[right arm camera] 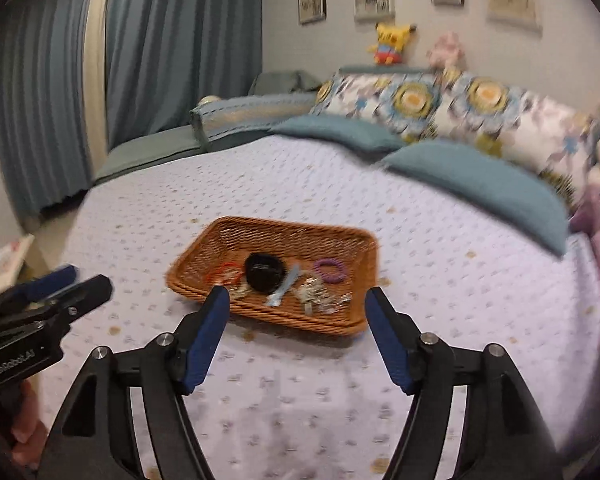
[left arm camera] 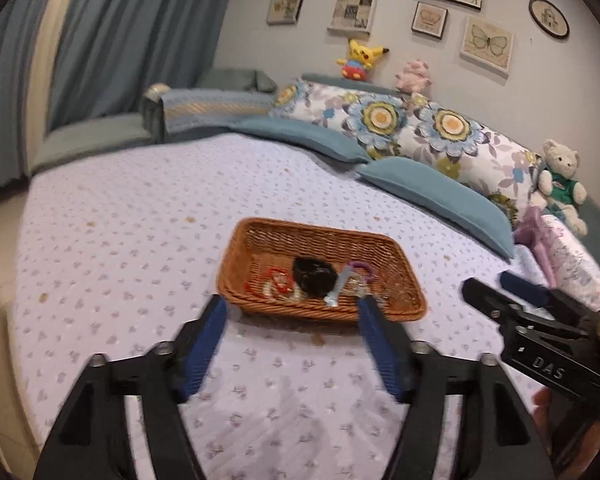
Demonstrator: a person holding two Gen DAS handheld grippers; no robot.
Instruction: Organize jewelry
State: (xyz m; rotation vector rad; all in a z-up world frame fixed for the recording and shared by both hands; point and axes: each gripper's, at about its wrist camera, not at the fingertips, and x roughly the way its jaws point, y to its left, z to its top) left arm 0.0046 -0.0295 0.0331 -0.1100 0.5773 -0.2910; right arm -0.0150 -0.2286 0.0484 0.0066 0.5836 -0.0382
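A brown wicker basket [left arm camera: 396,264] [right arm camera: 228,236] lies on the lilac bedspread. Inside it are a black scrunchie [left arm camera: 315,276] [right arm camera: 265,273], a red cord bracelet [left arm camera: 277,278] [right arm camera: 224,271], a pale blue hair clip [left arm camera: 337,290] [right arm camera: 285,289], a purple hair ring [right arm camera: 329,270] and silvery clear pieces [right arm camera: 320,300]. My left gripper [left arm camera: 293,309] hangs open above the bed just short of the basket, nothing between its blue pads. My right gripper [right arm camera: 297,299] is open too, empty, in front of the basket's near rim. Each gripper shows at the edge of the other's view.
Blue pillows [left arm camera: 436,196] and flowered cushions [left arm camera: 420,128] line the far side of the bed. Plush toys [left arm camera: 360,59] sit on the headboard and a teddy bear [left arm camera: 560,184] at the right. Curtains [left arm camera: 132,36] hang at the left. A hand [right arm camera: 24,432] holds the left gripper.
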